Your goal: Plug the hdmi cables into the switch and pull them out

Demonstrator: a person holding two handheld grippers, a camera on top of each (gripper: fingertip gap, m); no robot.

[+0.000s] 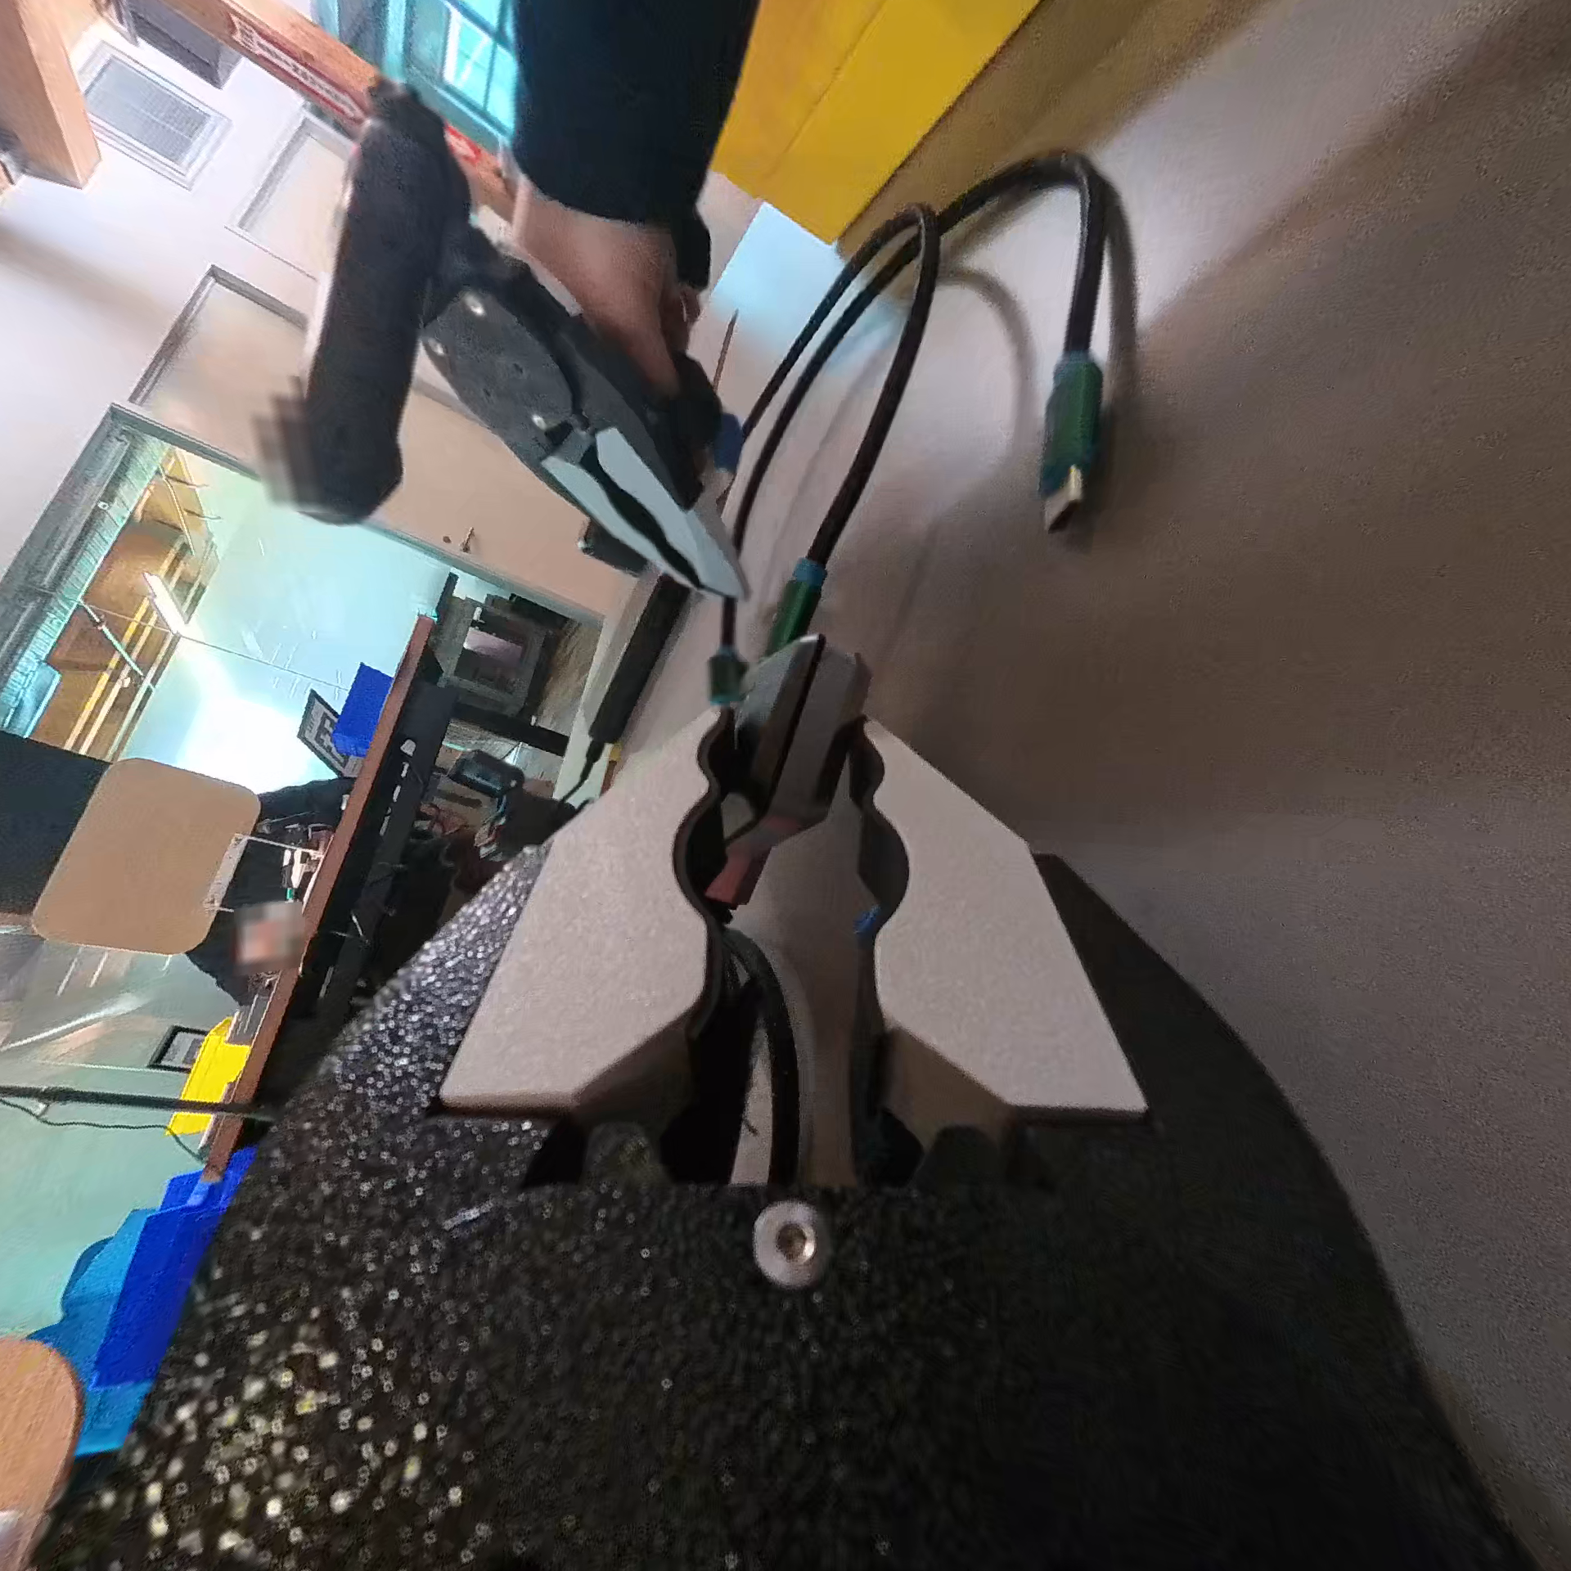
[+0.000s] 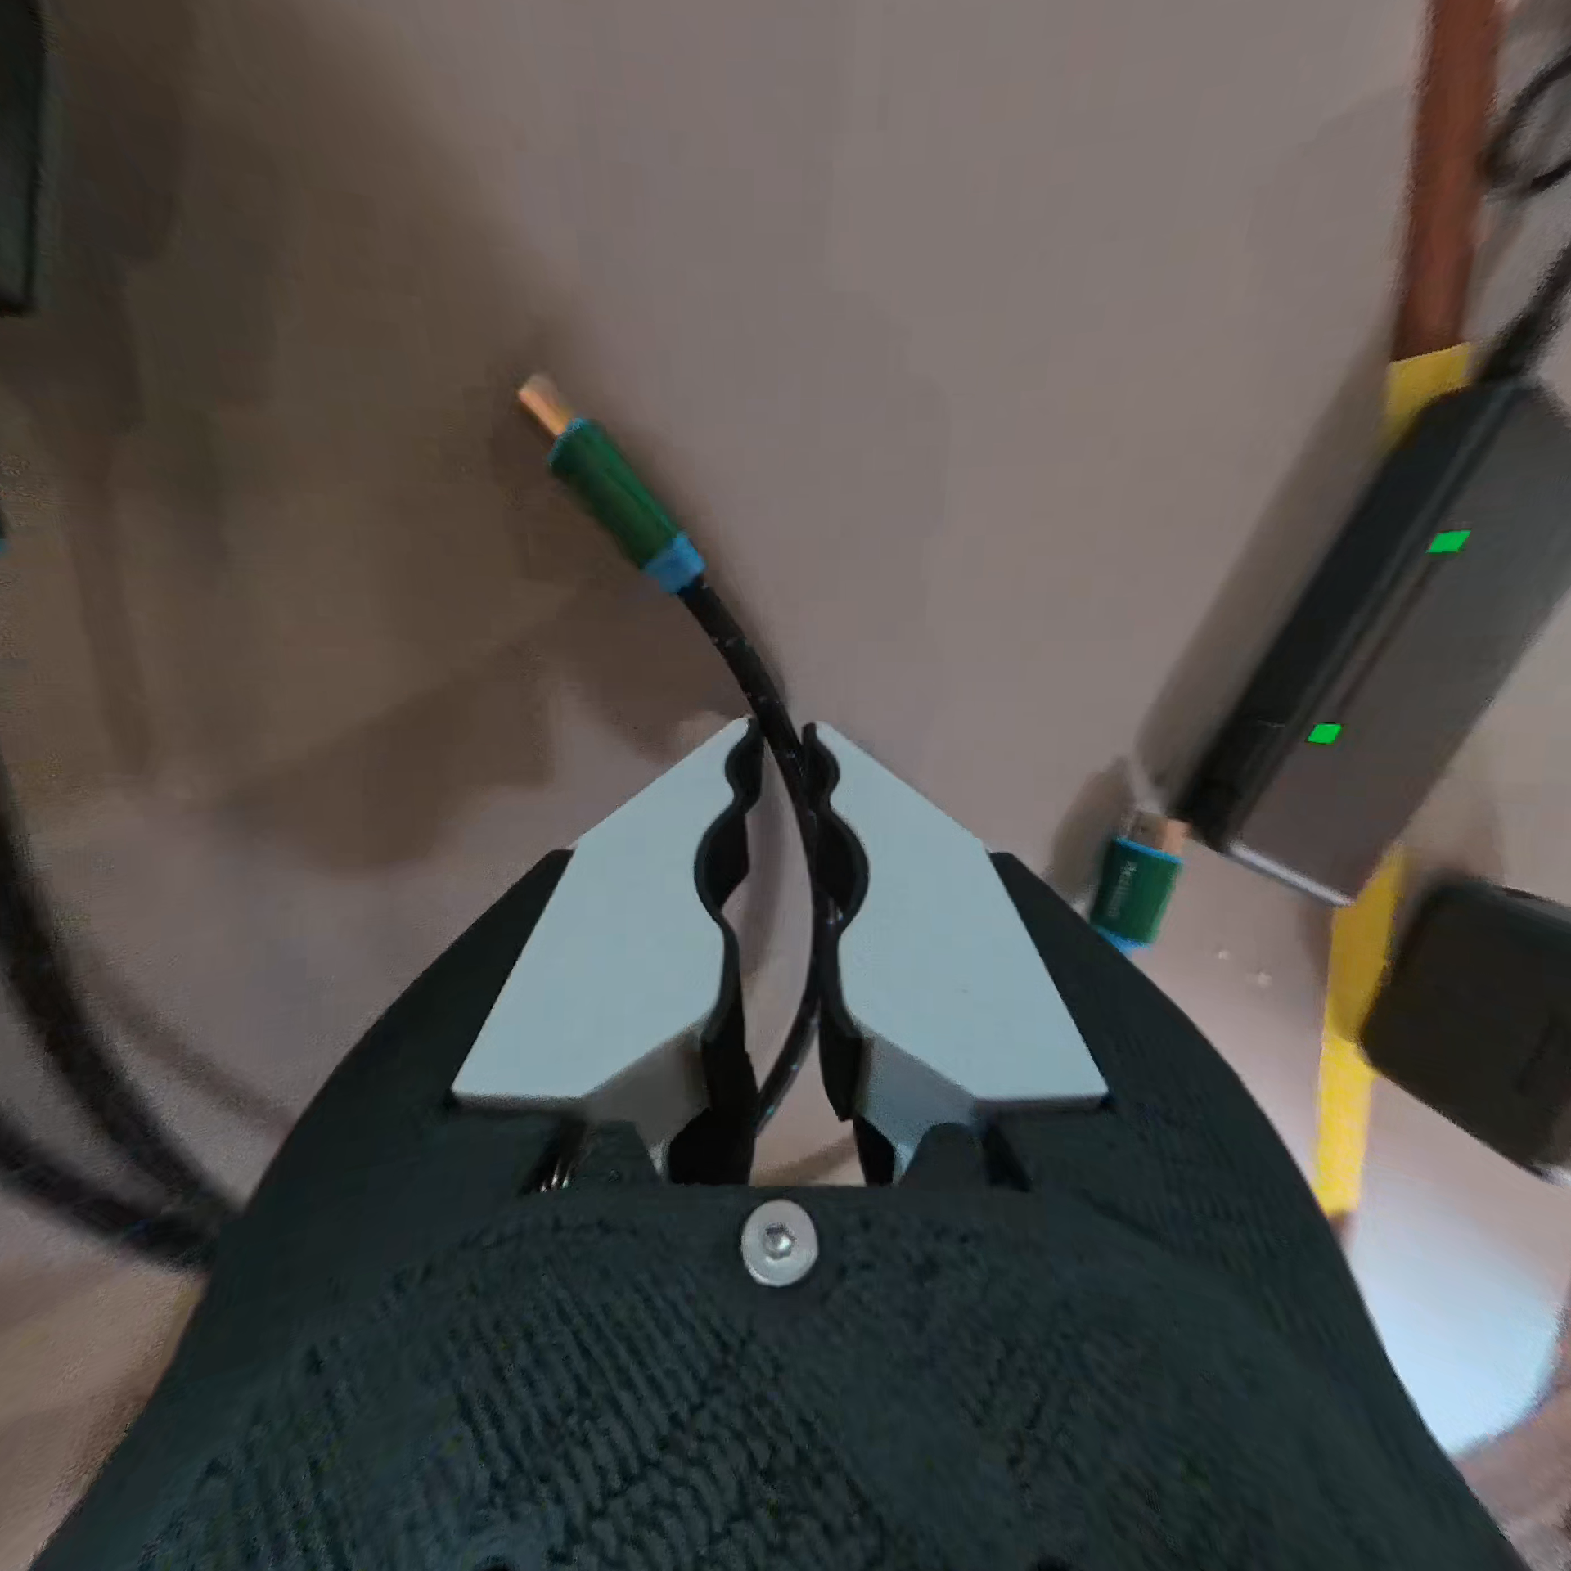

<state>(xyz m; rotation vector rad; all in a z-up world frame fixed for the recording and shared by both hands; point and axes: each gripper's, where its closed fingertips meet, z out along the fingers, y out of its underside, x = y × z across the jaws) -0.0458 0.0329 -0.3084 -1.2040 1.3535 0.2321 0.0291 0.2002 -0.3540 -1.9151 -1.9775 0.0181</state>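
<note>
My left gripper (image 1: 795, 723) is shut on the grey hdmi switch (image 1: 803, 680) and holds it above the table. A green plug (image 1: 795, 608) sits in the switch's far end. My right gripper (image 2: 782, 727) is shut on a black cable (image 2: 748, 663) a short way behind its green plug (image 2: 616, 493), whose gold tip is free and points away over the table. The right gripper also shows in the left wrist view (image 1: 723, 586), just above the switch. In the right wrist view the switch (image 2: 1360, 638) is at the right with green lights and a green plug (image 2: 1135, 884) at its port.
Another cable's free green plug (image 1: 1071, 450) hangs over the beige table (image 1: 1275, 595). A yellow box (image 1: 850, 102) stands at the far end. A hand (image 1: 612, 280) holds the right gripper. A dark block (image 2: 1488, 1020) and yellow tape (image 2: 1352, 1063) sit at the right. Tip to tip, the grippers are about 20 cm apart. My right gripper is the nearer one to the dark block (image 2: 1488, 1020): about 25 cm, against 45 cm.
</note>
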